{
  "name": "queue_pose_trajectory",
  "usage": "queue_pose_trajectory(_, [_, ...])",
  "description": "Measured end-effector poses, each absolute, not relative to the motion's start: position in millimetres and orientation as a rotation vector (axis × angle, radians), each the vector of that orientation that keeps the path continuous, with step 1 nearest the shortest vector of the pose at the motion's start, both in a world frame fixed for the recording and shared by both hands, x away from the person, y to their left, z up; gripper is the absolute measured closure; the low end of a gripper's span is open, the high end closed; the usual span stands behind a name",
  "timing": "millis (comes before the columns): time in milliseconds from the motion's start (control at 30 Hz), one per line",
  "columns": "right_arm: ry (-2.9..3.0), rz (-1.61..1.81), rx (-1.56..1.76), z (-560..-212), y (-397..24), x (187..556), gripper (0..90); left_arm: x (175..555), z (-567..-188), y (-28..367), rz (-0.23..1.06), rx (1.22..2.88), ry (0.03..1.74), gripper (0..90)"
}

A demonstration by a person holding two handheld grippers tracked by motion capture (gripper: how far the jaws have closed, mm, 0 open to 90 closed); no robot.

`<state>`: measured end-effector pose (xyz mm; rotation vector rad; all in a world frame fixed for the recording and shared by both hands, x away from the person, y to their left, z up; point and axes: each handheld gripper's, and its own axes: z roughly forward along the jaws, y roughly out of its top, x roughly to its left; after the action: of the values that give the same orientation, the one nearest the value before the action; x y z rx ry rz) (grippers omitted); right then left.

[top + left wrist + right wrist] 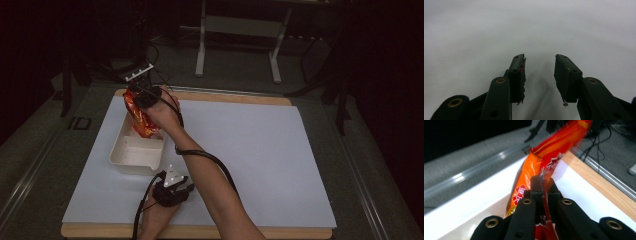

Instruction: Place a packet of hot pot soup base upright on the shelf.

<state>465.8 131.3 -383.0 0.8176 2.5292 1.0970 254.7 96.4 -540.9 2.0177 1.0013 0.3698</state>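
An orange and red snack bag [139, 117] hangs over the far end of a white rectangular bin [131, 156] at the table's left. My right gripper [145, 100] is shut on the bag's edge, and its arm reaches across from the lower middle. In the right gripper view the two jaws pinch the bag [541, 162] between them at my right gripper [543, 182], with the bin wall [474, 220] below. My left gripper [176, 187] rests low on the table near the front edge. Its jaws in the left gripper view stand apart over bare white sheet at my left gripper [540, 60], holding nothing.
A white sheet [260, 150] covers the wooden table [200, 231]. Cables and a small device [136, 72] lie on the floor beyond the far left corner. A metal frame stand [240, 30] is farther back. Dark surroundings ring the table.
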Motion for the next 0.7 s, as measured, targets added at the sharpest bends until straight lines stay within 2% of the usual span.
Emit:
queue_pose_trajectory(267, [2.544, 1.050, 0.817, -387, 140, 462, 86.7, 254, -541, 97, 0.376, 2.022, 0.999, 60.3])
queue_pose_trajectory(400, [2.537, 1.148, 0.860, -374, 133, 456, 78.2, 255, -541, 96, 0.371, 2.020, 1.000, 60.3])
queue_pose_trajectory(700, [2.519, 1.100, 0.775, -353, 107, 437, 63.6, 255, -541, 95, 0.383, 2.029, 0.996, 60.0])
